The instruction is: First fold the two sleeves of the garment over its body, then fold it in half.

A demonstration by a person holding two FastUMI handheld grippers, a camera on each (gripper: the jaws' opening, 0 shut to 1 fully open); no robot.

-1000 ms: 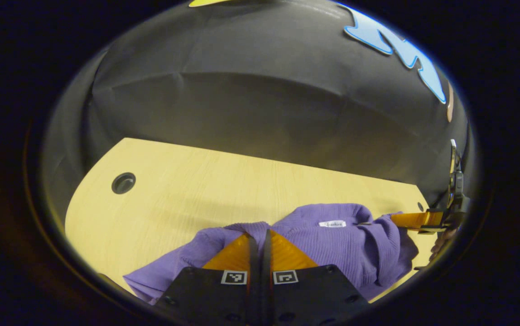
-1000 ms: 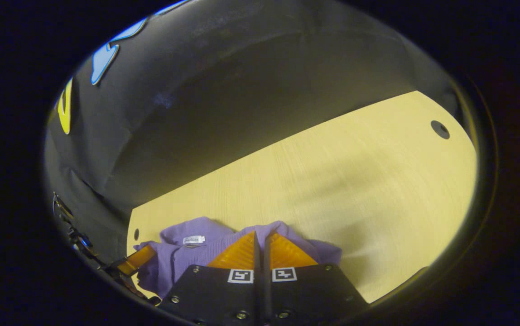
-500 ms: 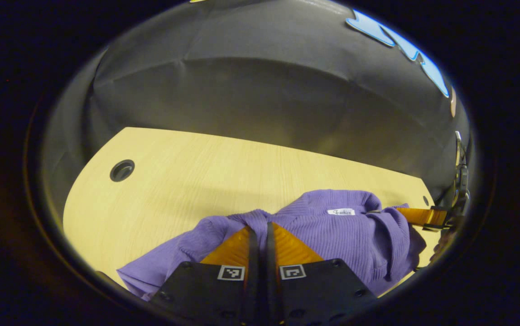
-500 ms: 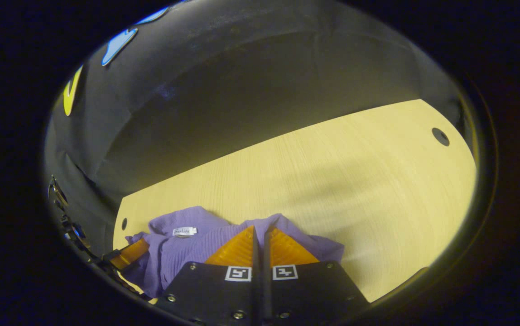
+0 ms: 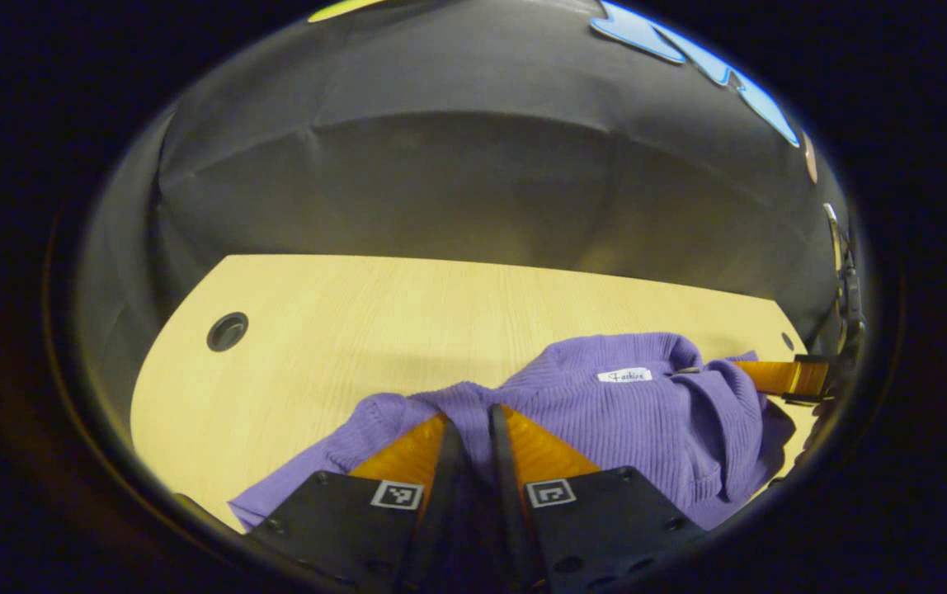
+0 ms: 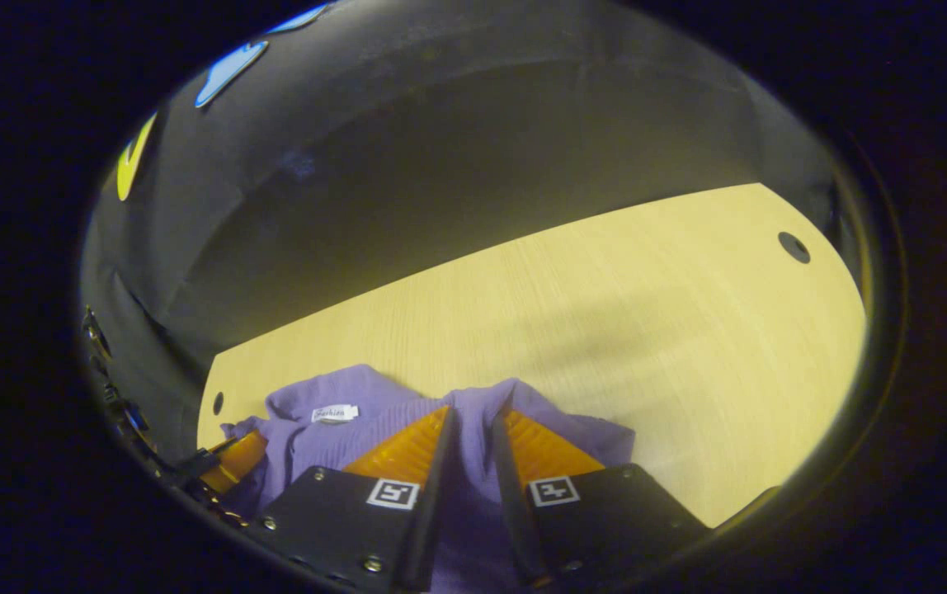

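Resting low over the desk, the left gripper (image 5: 470, 412) has its two orange, ridged fingers (image 5: 407, 454) parted by a narrow gap, and purple knit fabric shows between their tips; whether both fingers still press on the cloth I cannot tell. The right gripper (image 6: 473, 412) stands a little wider, its fingers apart with purple cloth lying loose in the gap between them. Just beyond both grippers lies the purple ribbed knit garment (image 5: 605, 404), bunched in a rumpled heap on the pale wooden desk (image 5: 341, 330), its small white neck label (image 5: 624, 375) facing up. In the left gripper view the right gripper's orange finger reaches into the garment's far edge; in the right gripper view the left gripper (image 6: 230, 462) touches the heap's near-left side. A round dark cable hole (image 5: 227, 331) sits in the desk well apart from the garment.
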